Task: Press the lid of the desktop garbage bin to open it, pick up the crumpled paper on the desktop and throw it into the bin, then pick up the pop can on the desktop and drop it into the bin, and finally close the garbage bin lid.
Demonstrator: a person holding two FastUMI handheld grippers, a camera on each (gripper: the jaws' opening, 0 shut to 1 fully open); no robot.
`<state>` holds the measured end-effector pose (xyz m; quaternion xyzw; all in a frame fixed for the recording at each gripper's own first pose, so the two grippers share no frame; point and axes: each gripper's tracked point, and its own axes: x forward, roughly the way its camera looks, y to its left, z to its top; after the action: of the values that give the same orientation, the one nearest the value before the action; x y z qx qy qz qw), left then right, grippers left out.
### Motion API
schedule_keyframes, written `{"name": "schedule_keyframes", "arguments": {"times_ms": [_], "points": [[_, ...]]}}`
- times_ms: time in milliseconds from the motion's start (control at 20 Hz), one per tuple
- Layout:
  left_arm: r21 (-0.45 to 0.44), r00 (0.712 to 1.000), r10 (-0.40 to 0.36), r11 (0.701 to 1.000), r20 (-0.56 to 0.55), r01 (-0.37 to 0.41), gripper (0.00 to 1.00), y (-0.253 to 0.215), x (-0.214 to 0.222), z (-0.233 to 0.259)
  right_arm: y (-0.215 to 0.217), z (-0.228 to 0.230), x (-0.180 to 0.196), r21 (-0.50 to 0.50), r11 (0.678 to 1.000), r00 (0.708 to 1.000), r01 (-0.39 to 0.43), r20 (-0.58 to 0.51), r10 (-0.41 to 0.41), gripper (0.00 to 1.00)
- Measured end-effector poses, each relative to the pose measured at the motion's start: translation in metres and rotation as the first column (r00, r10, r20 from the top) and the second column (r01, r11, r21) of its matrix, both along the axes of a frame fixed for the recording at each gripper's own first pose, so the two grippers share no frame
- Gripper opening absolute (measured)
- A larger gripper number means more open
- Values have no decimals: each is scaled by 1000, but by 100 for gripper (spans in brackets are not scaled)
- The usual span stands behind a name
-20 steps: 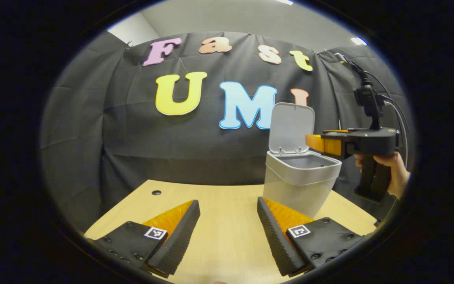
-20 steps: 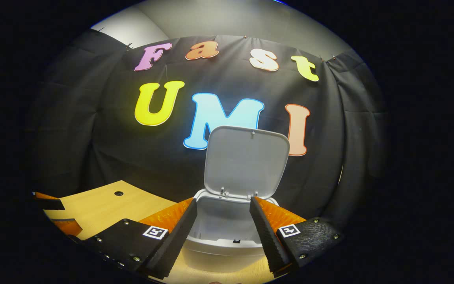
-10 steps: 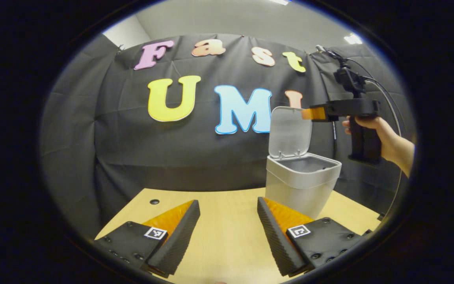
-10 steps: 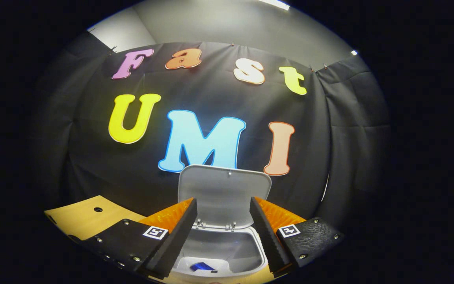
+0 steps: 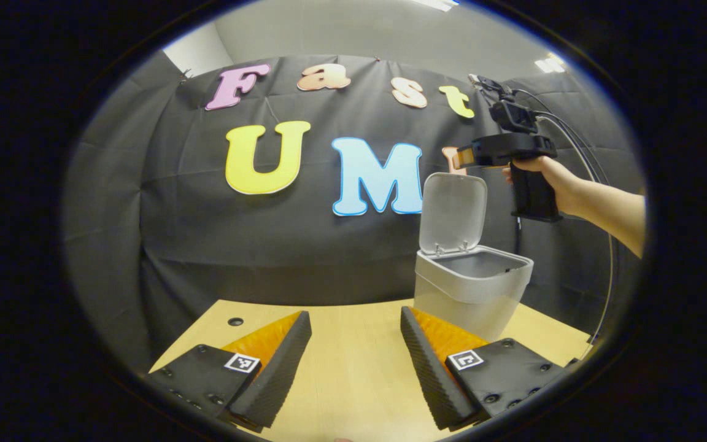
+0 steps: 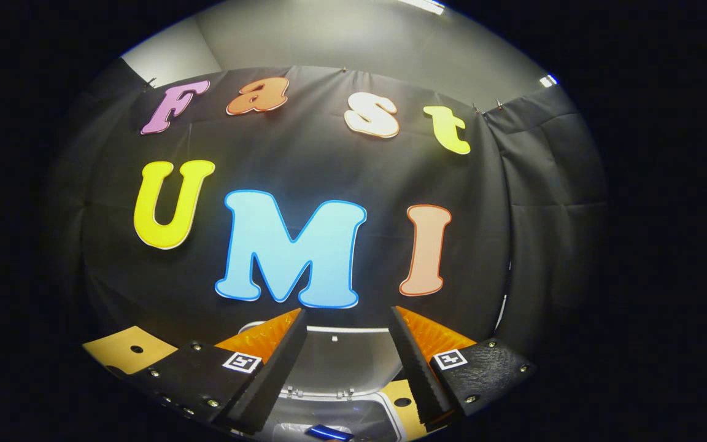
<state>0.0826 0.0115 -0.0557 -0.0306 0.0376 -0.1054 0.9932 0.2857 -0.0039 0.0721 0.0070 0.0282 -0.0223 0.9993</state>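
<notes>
My right tongs gape empty above the grey plastic bin's upright lid, bin interior mostly cut off; left tongs wide over bare wooden desk.

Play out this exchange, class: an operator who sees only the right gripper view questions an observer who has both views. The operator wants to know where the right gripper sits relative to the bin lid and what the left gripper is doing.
Operator: The lid sits low in my view. How high is the right gripper above it?
Observer: In the left gripper view, a hand holds it above the top edge of the upright lid. It looks clear of the lid.
Operator: Where is the left gripper?
Observer: It is over the desk, on the near side of the bin. Its jaws are open and hold nothing.
</notes>
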Motion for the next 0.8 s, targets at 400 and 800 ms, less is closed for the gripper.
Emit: {"name": "schedule_keyframes", "arguments": {"times_ms": [400, 800], "points": [[-39, 994, 106, 994, 10, -105, 96, -4, -18, 5, 1, -13, 32, 26, 1000, 1000, -9, -24, 9, 87], [-19, 988, 150, 989, 38, -149, 96, -15, -36, 16, -8, -18, 17, 57, 998, 998, -39, -47, 42, 87]]}}
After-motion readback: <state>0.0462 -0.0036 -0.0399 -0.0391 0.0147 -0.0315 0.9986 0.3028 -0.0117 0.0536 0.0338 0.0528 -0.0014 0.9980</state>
